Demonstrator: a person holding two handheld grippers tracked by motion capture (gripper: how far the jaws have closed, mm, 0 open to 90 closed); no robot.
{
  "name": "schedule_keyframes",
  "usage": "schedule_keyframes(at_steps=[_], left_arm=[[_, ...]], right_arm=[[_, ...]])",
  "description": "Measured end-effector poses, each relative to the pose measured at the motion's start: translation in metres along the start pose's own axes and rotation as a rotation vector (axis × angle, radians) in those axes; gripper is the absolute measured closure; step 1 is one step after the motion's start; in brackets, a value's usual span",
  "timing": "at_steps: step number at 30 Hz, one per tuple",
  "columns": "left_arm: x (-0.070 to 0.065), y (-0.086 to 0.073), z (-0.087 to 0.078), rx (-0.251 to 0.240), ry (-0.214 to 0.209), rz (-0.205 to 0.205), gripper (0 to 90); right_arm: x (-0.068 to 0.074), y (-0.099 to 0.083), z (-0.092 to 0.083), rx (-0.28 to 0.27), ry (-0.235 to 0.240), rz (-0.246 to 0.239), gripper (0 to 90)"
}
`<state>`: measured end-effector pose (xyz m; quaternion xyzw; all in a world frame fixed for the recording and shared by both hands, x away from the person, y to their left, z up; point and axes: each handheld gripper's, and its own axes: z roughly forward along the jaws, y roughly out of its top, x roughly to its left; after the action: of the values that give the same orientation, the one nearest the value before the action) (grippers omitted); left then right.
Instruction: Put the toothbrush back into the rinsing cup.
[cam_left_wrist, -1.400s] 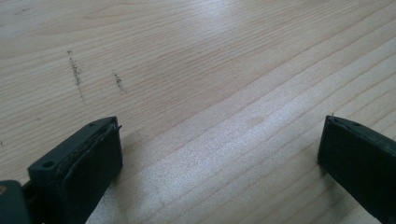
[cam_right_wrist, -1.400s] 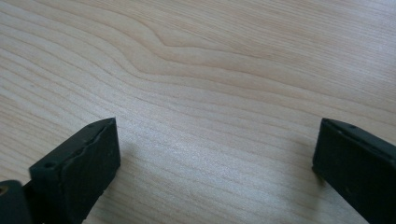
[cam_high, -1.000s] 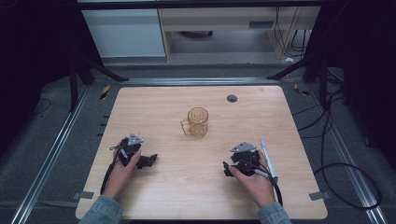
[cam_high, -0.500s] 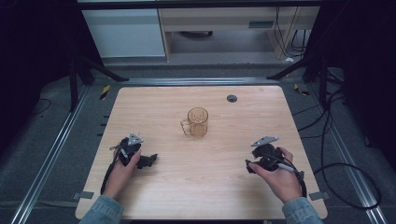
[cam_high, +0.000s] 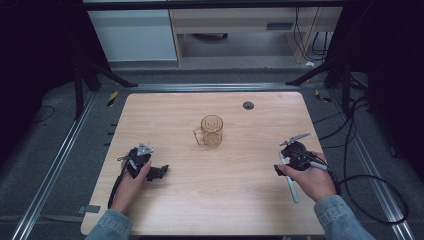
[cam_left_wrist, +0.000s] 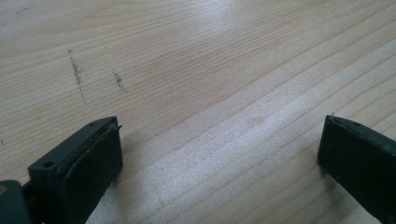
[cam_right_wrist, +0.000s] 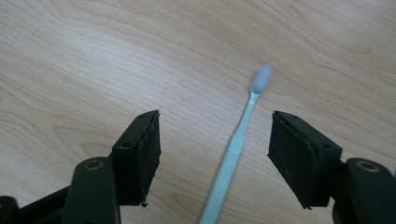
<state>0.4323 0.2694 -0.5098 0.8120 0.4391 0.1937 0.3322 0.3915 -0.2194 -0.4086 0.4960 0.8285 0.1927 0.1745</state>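
Note:
A clear amber mug (cam_high: 212, 131) stands upright in the middle of the wooden table (cam_high: 235, 210), handle to the left. A pale blue-green toothbrush (cam_high: 293, 191) (cam_right_wrist: 237, 147) lies flat near the table's right edge. My right gripper (cam_high: 281, 165) (cam_right_wrist: 215, 122) hovers just above it. Its jaws have just been closing but stand open, and the toothbrush shows in the gap without touching either pad. My left gripper (cam_high: 156, 172) (cam_left_wrist: 219, 140) rests low over bare wood at the front left, open, with nothing between its jaws.
A small black round grommet (cam_high: 248, 105) sits near the table's far edge. Dark cables (cam_high: 367, 187) trail over the floor on the right. Metal rails (cam_high: 60, 165) run along both sides of the table.
My right hand has moved right and lifted, from beside the toothbrush to over it, and its jaws have narrowed. The left hand and the mug have stayed put.

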Motion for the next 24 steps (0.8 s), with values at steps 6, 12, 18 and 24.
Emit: schedule_keyframes(at_steps=[6,12,18,24], left_arm=[[0.0,0.0,0.0,0.0,-0.001,0.0,0.0],[0.0,0.0,0.0,-0.001,-0.001,-0.001,0.0],[0.0,0.0,0.0,0.005,-0.001,0.005,0.0],[0.0,0.0,0.0,0.003,-0.001,0.004,0.0]], right_arm=[[-0.005,0.009,0.0,0.026,-0.003,-0.008,36.6],[-0.014,0.013,0.008,0.064,0.015,0.028,38.5],[-0.017,0.014,0.011,0.082,0.027,0.05,41.5],[-0.02,0.014,0.012,0.108,0.06,0.081,42.5]])
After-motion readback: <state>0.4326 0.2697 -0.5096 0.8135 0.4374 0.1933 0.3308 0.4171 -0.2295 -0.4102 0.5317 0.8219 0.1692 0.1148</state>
